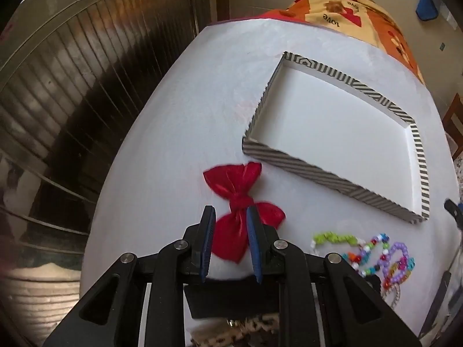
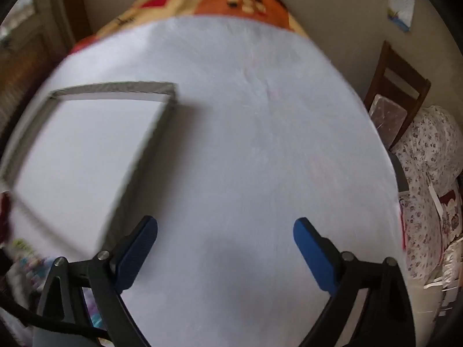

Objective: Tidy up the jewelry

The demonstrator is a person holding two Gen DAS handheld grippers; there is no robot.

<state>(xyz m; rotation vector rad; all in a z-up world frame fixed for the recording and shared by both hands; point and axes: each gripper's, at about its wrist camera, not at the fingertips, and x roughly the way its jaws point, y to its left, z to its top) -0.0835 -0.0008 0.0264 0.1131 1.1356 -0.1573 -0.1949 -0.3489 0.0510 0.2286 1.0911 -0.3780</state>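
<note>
A red velvet bow (image 1: pixel 231 182) lies on the white table (image 1: pixel 188 115) in front of a shallow box (image 1: pixel 318 173) with striped black-and-white walls and a bare white floor. My left gripper (image 1: pixel 230 208) hangs over the bow's lower lobe with a narrow gap between its jaws. The lobe shows through that gap and spreads flat past the right finger. A heap of coloured bead bracelets (image 1: pixel 376 257) lies to the right. My right gripper (image 2: pixel 225 225) is wide open over the bare tabletop, right of the box (image 2: pixel 115 86). The right wrist view is blurred.
A patterned orange and red cloth (image 1: pixel 347 8) covers the table's far end. A wooden chair (image 2: pixel 396 92) and flowered bedding (image 2: pixel 428 173) stand off the right side. Dark slatted shutters (image 1: pixel 72 86) are on the left.
</note>
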